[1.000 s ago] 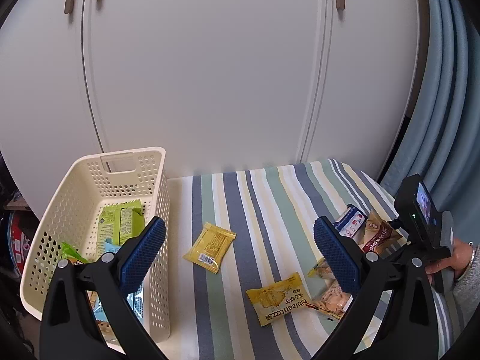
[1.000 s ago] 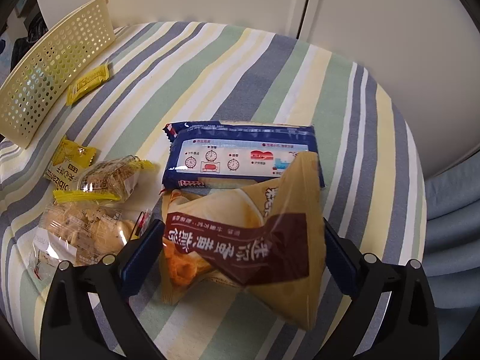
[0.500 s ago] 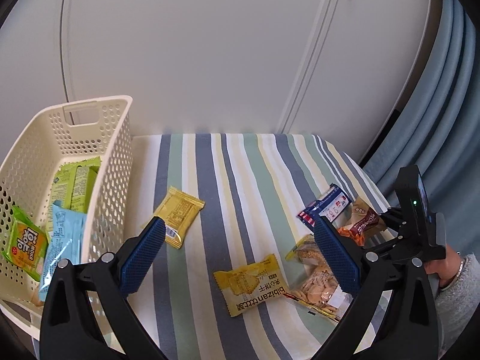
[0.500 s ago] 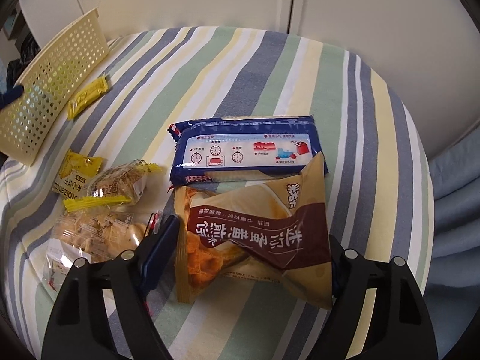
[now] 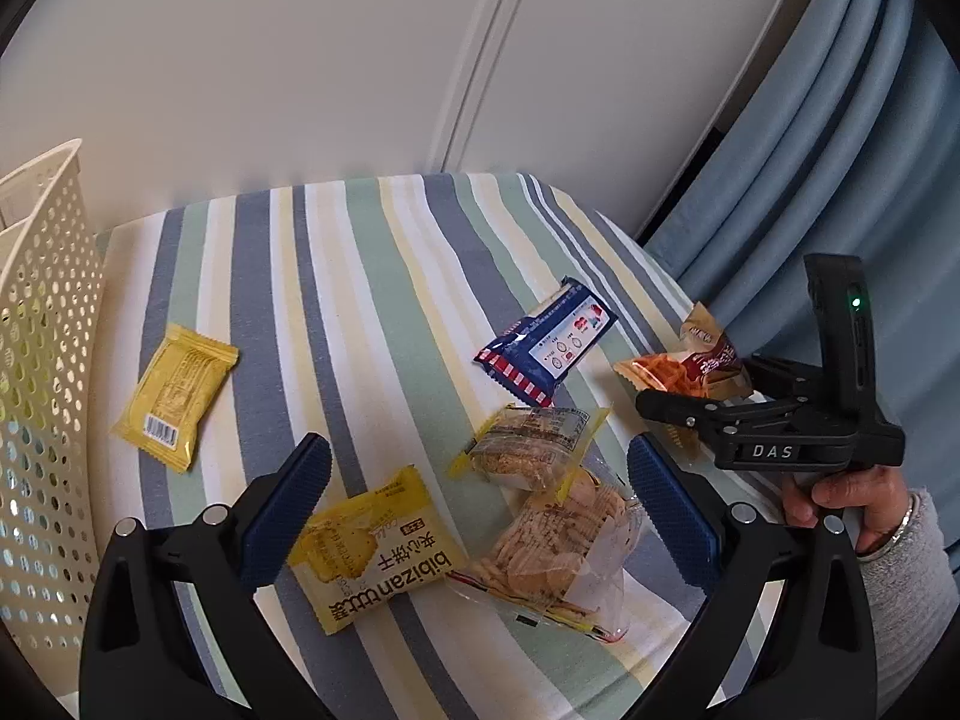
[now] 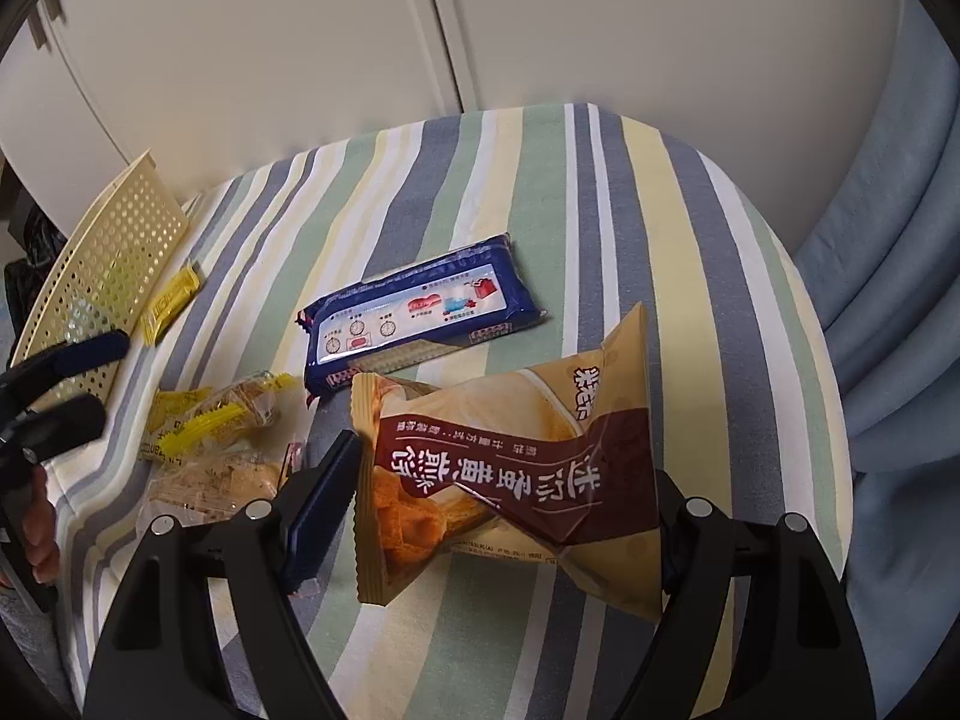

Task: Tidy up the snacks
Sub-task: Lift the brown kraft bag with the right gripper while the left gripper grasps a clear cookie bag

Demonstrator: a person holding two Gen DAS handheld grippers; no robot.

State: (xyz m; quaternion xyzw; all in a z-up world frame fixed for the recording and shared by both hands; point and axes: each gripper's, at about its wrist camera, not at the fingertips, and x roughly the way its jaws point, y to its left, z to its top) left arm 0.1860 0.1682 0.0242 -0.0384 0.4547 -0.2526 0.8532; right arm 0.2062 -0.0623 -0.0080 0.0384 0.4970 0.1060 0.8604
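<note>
My right gripper is shut on a tan and brown snack bag, pinched and twisted between the fingers, held just above the striped cloth at the table's right edge. My left gripper is open and hovers over a yellow "bibizan" packet and two clear cracker packets. A blue packet lies flat behind them. A small yellow packet lies near the cream perforated basket at the far left.
The round table wears a striped cloth. White cabinet doors stand behind it and a blue curtain hangs at the right. A person's hand in a grey sleeve holds the right gripper's handle.
My left gripper has swung right, away from the basket, and now sits over the packets. My right gripper has closed on the brown bag and raised it off the cloth.
</note>
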